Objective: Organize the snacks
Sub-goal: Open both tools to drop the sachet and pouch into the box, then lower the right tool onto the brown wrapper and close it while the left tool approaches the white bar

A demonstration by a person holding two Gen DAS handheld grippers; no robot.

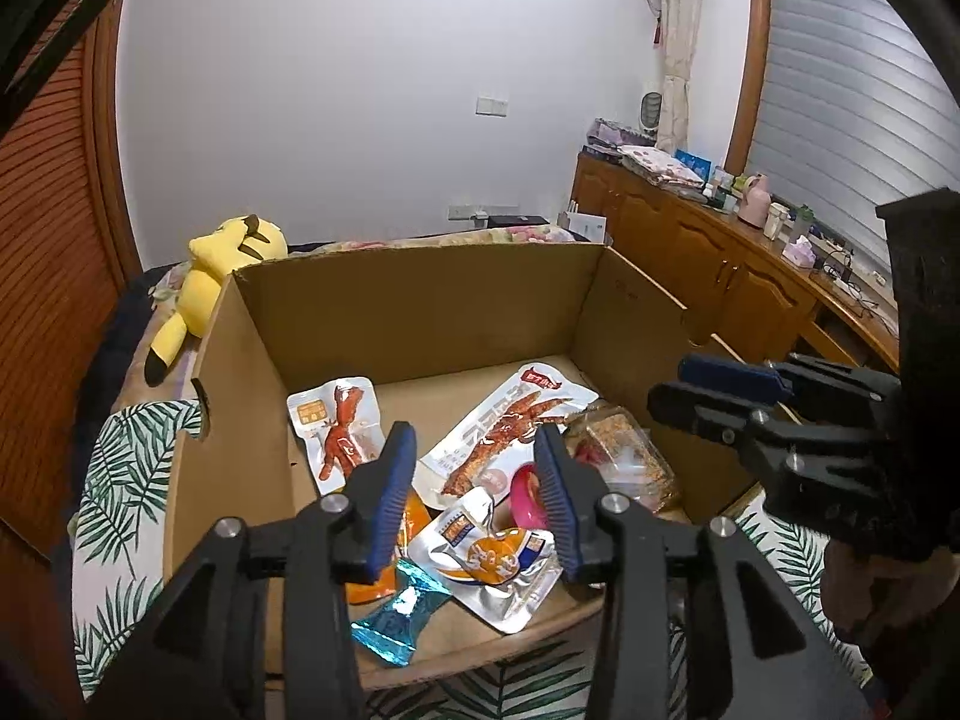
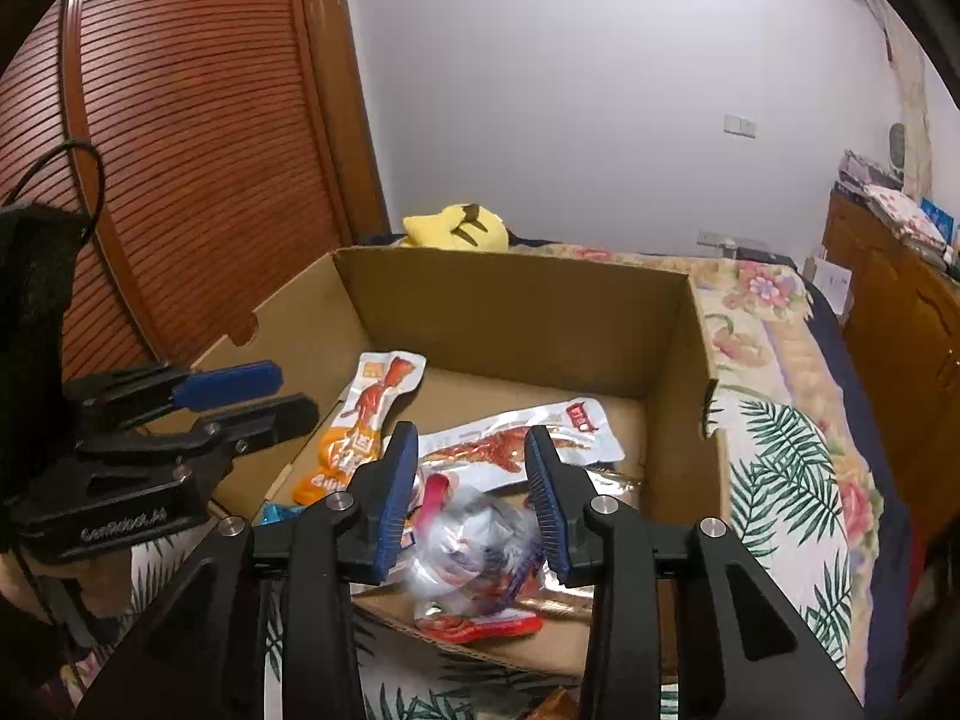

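Observation:
An open cardboard box [image 1: 420, 306] sits on the bed and holds several snack packets. My left gripper [image 1: 474, 498] is open above the box's near edge, over a silver and orange packet [image 1: 498, 564]. A white packet with a red claw picture [image 1: 504, 432] and a smaller one [image 1: 336, 426] lie deeper in. My right gripper [image 2: 471, 501] is open over the box [image 2: 516, 318]; a blurred silver and red packet [image 2: 474, 564] shows between its fingers, apparently falling. The right gripper also shows in the left wrist view [image 1: 714, 390], and the left gripper in the right wrist view [image 2: 264, 396].
A yellow plush toy [image 1: 210, 276] lies behind the box. A leaf-print cloth [image 2: 780, 480] and floral bedding [image 2: 756, 300] surround the box. A wooden cabinet [image 1: 720, 264] with bottles stands to the right, a slatted wooden door [image 2: 180, 120] to the left.

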